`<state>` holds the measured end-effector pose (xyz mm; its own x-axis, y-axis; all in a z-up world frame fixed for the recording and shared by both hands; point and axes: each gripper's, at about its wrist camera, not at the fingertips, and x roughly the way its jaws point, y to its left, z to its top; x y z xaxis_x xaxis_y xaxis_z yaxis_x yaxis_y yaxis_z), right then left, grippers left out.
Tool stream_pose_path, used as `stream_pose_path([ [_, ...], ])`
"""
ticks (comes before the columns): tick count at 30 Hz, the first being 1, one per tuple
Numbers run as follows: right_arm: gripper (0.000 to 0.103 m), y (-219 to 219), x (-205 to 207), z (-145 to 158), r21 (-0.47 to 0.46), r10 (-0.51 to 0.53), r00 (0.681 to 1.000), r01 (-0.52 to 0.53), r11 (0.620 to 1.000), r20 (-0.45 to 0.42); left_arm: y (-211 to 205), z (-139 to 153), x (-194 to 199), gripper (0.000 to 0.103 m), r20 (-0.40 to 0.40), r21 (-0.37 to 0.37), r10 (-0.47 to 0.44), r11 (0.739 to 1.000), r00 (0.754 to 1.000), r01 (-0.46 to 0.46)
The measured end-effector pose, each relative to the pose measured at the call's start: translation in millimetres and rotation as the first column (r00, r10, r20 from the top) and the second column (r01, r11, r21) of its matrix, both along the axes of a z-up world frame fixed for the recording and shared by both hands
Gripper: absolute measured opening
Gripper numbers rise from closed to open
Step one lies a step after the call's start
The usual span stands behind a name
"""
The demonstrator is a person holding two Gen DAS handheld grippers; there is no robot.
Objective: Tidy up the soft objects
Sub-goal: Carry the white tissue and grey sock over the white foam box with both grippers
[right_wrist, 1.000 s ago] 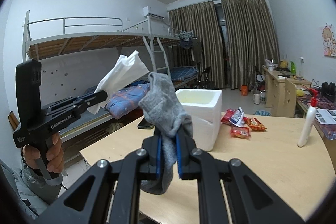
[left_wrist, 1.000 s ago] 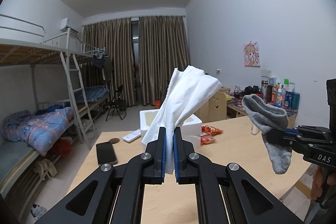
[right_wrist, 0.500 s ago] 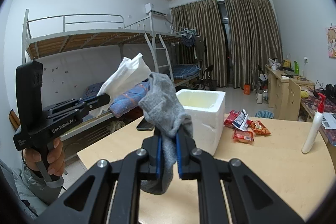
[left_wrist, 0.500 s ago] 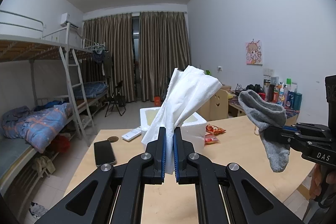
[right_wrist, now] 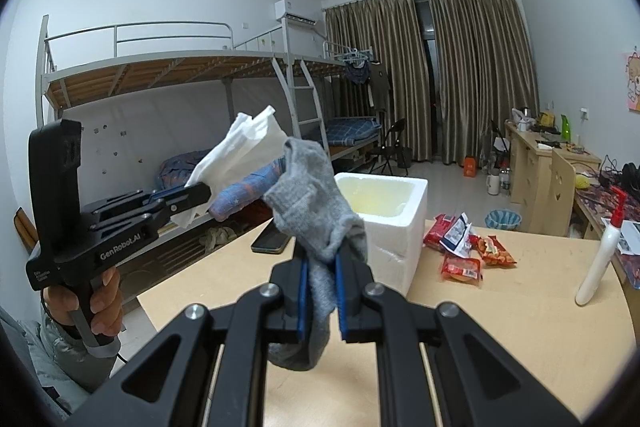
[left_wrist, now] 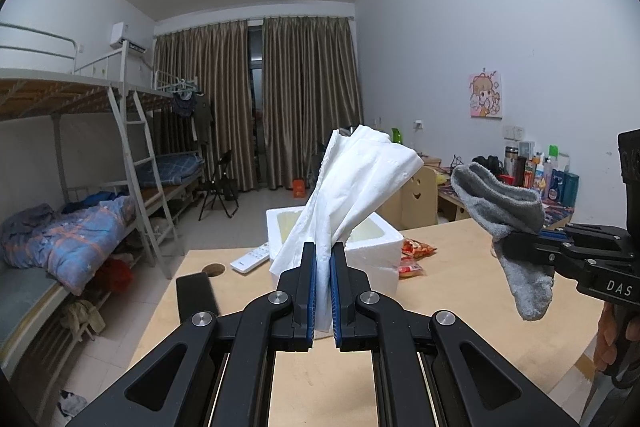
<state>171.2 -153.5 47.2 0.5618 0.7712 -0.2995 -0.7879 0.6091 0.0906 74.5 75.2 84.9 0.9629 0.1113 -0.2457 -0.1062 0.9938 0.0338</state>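
My left gripper (left_wrist: 323,259) is shut on a white paper tissue (left_wrist: 360,183) that sticks up and to the right, held in the air above the wooden table (left_wrist: 452,275). My right gripper (right_wrist: 320,267) is shut on a grey sock (right_wrist: 312,199) that droops below the jaws. Each gripper shows in the other's view: the right gripper (left_wrist: 516,239) with the sock (left_wrist: 504,211) at the right, the left gripper (right_wrist: 200,193) with the tissue (right_wrist: 244,151) at the left. A white foam box (left_wrist: 380,251) (right_wrist: 396,227), open-topped, stands on the table beyond both grippers.
On the table lie a black phone (left_wrist: 196,297) (right_wrist: 270,241), a white remote (left_wrist: 250,259), red snack packets (right_wrist: 468,251) (left_wrist: 412,255) and a white pump bottle (right_wrist: 600,255). Bunk beds (right_wrist: 200,99) stand left, a cluttered desk (left_wrist: 532,179) right, curtains behind.
Both grippers keep their hold on the tissue and the sock. The views have shifted slightly, with the foam box and table now a little nearer and lower.
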Motion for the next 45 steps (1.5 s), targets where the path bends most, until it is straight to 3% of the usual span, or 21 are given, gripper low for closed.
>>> stream_pose_path([
  [45,0.015,68.1,95.6,13.9,-0.063,0.008,0.999,-0.011,0.998,-0.049,51.2,-0.6,148.3,0.007,-0.123,-0.042,-0.059,0.998,0.991,0.054],
])
